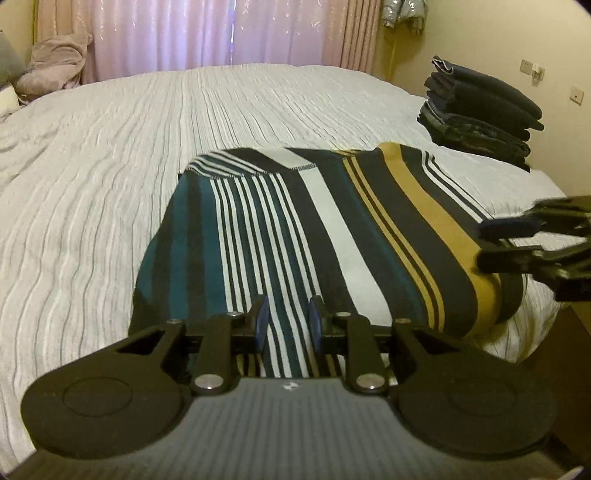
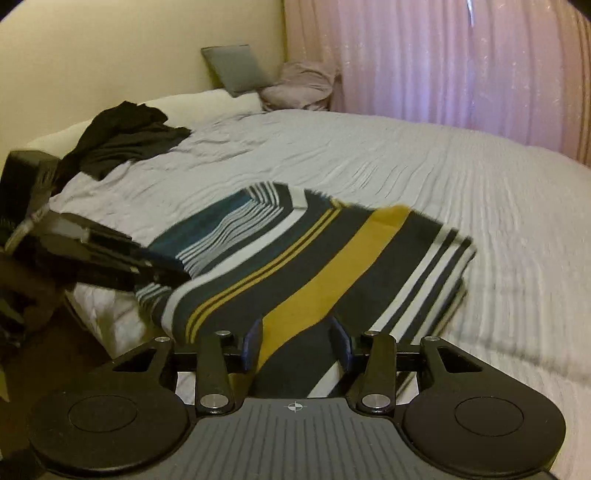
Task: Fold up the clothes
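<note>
A folded striped garment (image 1: 332, 229) in teal, white, navy and mustard lies at the near edge of the bed (image 1: 110, 184). My left gripper (image 1: 288, 321) sits over its near end, jaws a narrow gap apart, with flat striped cloth showing between the blue pads. My right gripper (image 2: 297, 343) stands open and wider over the mustard stripe of the same garment (image 2: 332, 258), cloth lying between its fingers unpinched. Each gripper shows in the other's view: the right gripper (image 1: 484, 243) at the garment's right edge, the left gripper (image 2: 177, 275), blurred, at its left edge.
A stack of dark folded clothes (image 1: 480, 110) stands at the bed's right side. A crumpled black garment (image 2: 125, 136) lies near the headboard, with a grey pillow (image 2: 236, 70) and a pinkish bundle (image 2: 299, 85) beyond. Pink curtains (image 1: 221, 33) hang behind the bed (image 2: 443, 184).
</note>
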Demonstrator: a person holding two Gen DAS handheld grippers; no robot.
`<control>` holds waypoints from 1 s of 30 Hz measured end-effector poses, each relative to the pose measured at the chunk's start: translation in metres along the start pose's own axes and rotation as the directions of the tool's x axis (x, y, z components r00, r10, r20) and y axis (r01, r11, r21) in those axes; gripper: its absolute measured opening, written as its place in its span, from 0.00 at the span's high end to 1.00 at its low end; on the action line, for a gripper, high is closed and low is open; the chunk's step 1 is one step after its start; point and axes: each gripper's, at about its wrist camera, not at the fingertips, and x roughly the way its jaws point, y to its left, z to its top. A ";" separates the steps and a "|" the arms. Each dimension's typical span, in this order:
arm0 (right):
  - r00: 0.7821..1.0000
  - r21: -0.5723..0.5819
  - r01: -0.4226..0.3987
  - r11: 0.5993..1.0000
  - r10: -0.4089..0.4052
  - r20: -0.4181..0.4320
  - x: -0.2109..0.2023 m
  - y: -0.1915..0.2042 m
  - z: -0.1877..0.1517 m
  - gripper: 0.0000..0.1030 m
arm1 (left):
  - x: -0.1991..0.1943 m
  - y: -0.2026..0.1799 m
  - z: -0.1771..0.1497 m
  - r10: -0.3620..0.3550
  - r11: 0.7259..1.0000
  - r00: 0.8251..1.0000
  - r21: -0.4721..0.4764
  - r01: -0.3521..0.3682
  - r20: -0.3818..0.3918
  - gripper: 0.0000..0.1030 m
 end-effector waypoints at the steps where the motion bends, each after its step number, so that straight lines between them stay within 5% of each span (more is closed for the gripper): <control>1: 1.000 -0.038 0.014 0.999 -0.013 0.011 -0.004 0.008 0.001 0.49 | 0.000 0.000 0.000 0.000 1.000 1.000 0.000 0.000 -0.001 0.81; 2: 0.999 -0.102 0.027 0.994 -0.025 0.026 -0.009 0.017 -0.001 0.27 | 0.000 0.001 -0.001 0.000 1.000 1.000 -0.002 0.000 -0.002 0.81; 4: 0.998 -0.235 0.054 0.970 -0.045 0.041 -0.012 0.037 -0.011 0.16 | 0.002 0.000 -0.001 0.003 1.000 1.000 -0.003 -0.003 -0.002 0.81; 9: 0.989 -0.503 0.110 0.857 -0.145 -0.031 0.015 0.069 -0.038 0.16 | 0.004 -0.004 0.001 0.010 1.000 1.000 0.011 -0.010 -0.012 0.81; 15: 0.960 -0.721 0.147 0.677 -0.274 -0.062 0.041 0.083 -0.071 0.16 | 0.005 -0.004 0.001 0.015 0.999 1.000 0.030 -0.014 -0.020 0.81; 23: 0.957 -0.740 0.131 0.659 -0.280 -0.080 0.032 0.072 -0.073 0.16 | 0.006 -0.005 -0.001 0.020 0.999 1.000 0.041 -0.019 -0.020 0.81; 28: 0.952 -0.789 0.138 0.598 -0.299 -0.060 0.028 0.075 -0.074 0.16 | 0.003 -0.005 -0.001 0.023 0.998 1.000 0.062 -0.023 -0.011 0.78; 30: 0.948 -0.815 0.141 0.562 -0.314 -0.052 0.034 0.074 -0.079 0.16 | -0.003 -0.006 -0.001 0.041 0.994 0.999 0.104 -0.041 0.006 0.66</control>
